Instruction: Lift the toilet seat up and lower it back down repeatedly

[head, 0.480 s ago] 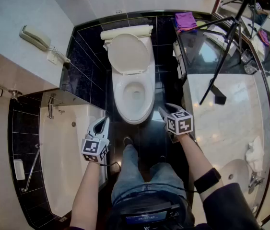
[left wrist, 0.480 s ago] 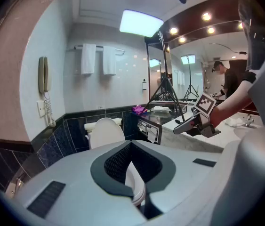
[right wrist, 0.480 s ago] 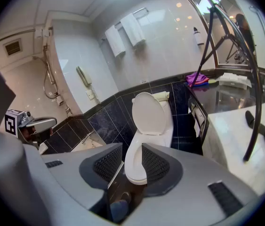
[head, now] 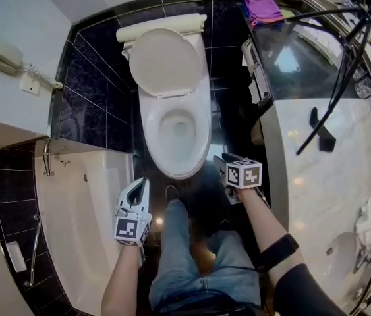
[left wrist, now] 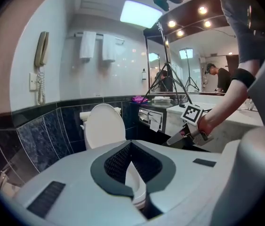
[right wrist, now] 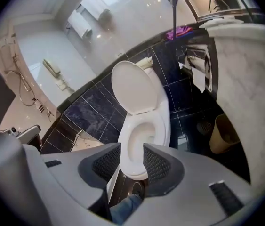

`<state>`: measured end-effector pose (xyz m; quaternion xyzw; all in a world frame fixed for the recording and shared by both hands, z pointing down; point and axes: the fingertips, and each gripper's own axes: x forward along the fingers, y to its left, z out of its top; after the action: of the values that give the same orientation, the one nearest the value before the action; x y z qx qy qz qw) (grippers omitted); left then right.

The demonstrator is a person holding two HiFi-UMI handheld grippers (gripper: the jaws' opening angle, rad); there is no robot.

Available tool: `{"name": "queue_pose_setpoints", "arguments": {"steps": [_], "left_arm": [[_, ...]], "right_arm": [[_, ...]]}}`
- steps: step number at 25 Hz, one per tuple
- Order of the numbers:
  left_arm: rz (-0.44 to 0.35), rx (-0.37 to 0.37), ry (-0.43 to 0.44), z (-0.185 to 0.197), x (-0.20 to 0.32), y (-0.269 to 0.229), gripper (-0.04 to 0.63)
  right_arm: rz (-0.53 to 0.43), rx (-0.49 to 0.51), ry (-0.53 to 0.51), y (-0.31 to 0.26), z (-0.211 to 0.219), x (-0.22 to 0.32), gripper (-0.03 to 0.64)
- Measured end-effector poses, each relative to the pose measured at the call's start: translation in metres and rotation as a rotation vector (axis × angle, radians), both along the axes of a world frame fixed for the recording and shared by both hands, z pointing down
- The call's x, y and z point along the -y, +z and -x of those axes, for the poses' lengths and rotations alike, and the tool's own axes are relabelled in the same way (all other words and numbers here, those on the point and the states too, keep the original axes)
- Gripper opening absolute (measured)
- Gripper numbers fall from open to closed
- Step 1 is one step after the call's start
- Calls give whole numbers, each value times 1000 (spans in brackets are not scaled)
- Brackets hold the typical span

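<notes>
- A white toilet seat appears to lie flat on the rim of the bowl, with the lid raised behind it against the tank.
- The seat looks like a stiff, smooth, glossy plastic ring. It is probably light but slippery, and it swings only on its hinge at the bowl's back edge.
- The best hold is likely the front edge of the ring, nearest the person. A jaw can slip under the lip there and get the most leverage.
- The right gripper hovers just off the bowl's front right edge and points down at it. Its jaws are apart with nothing between them.
- The left gripper hangs near the bowl's front left edge. Its jaw tips meet and hold nothing.
- A bathtub sits close on the left.
- On the right, a marble counter has a black tripod standing on it and a purple cloth at its far corner.
- A waste bin stands on the dark floor beside the bowl's right edge.
- The person's shoe sits just before the bowl, so the swing room in front is tight.
</notes>
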<state>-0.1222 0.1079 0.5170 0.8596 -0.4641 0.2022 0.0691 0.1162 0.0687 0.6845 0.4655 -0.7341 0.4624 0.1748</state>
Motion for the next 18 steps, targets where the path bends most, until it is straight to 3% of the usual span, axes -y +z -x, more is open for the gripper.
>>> {"name": "queue_pose_setpoints", "arguments": {"steps": [6,11,18], "left_arm": [[6,-17,9,-1,10,84,-11],[47,-17,-21,1,14,152,-11],[67,-5,-29,9,30,213,-11]], "right_arm": [[78,71,-6,112,16,12,166],[145,173,75,199,23,19,166],[209,283,180,265,30,35,166]]}}
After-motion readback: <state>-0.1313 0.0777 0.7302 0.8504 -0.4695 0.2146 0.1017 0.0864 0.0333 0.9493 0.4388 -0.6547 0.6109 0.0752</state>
